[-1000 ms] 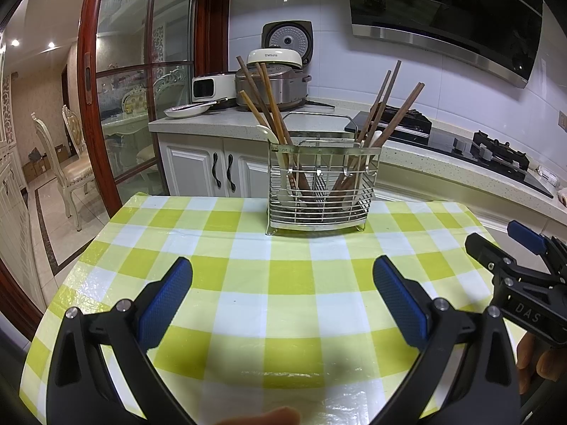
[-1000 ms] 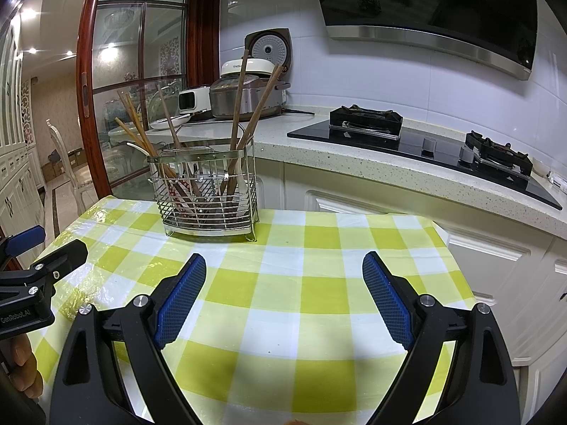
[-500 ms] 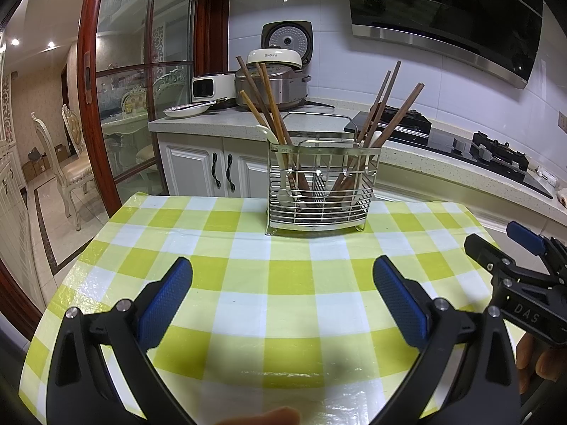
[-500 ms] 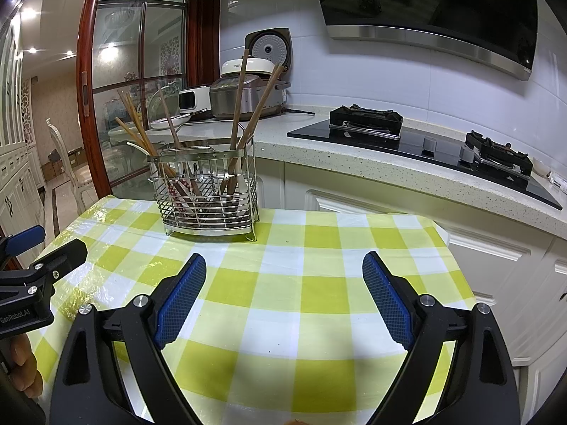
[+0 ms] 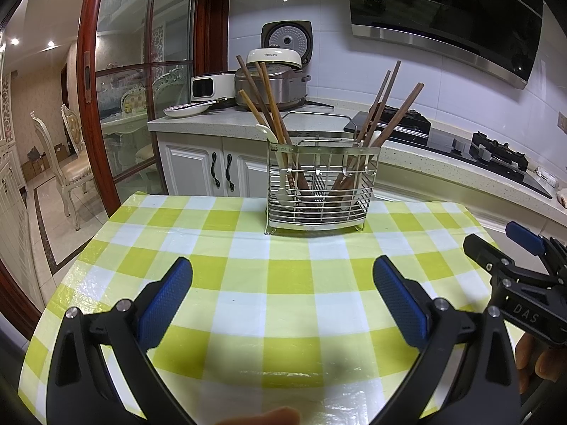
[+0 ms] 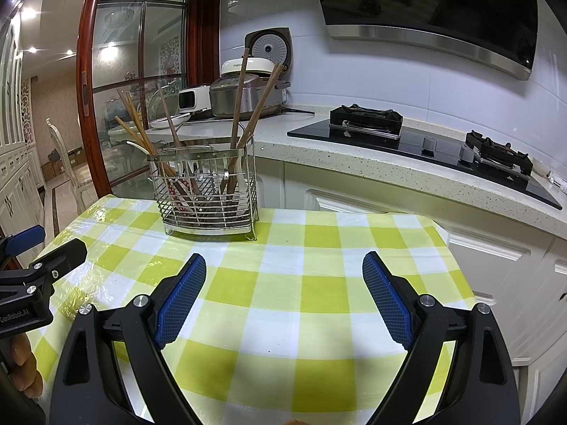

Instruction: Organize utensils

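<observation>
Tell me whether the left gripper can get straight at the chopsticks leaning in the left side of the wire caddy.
Probably yes. The left gripper is open and empty, facing the wire caddy across bare checked tablecloth. The chopsticks stick up well above the rim, and the right gripper sits off to the side.

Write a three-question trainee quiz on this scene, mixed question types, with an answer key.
1. True or false: the left gripper holds a chopstick.
2. The wire utensil basket stands on: A) the stone counter B) the checked tablecloth C) the hob.
3. Fill in: the right gripper is ____.

Key: 1 false, its fingers are apart with nothing between them; 2 B; 3 open.
</observation>
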### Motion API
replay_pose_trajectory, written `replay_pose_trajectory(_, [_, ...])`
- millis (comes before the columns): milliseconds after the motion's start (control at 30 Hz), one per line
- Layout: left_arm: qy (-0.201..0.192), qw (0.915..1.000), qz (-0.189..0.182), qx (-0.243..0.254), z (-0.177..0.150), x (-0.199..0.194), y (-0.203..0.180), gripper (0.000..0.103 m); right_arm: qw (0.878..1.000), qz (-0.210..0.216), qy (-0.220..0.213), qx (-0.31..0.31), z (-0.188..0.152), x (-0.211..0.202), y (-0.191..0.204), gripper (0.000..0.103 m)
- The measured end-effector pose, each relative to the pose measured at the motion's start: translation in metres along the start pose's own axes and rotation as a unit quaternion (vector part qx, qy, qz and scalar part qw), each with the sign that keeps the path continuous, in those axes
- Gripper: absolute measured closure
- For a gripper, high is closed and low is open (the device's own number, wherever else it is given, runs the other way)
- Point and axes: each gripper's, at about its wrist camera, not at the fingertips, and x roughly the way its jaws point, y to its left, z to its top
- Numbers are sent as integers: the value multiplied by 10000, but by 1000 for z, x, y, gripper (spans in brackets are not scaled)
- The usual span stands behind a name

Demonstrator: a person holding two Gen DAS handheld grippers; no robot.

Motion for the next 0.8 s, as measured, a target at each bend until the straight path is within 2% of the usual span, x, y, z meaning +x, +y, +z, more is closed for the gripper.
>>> replay_pose_trajectory(600, [-43, 10000, -38, -26, -2, 0, -5, 4, 10000, -2, 1, -3, 0, 0, 0, 19])
replay_pose_trajectory(800, [-358, 9993, 90, -34, -2, -8, -8, 4, 10000, 0, 10, -5, -1, 1, 0, 19])
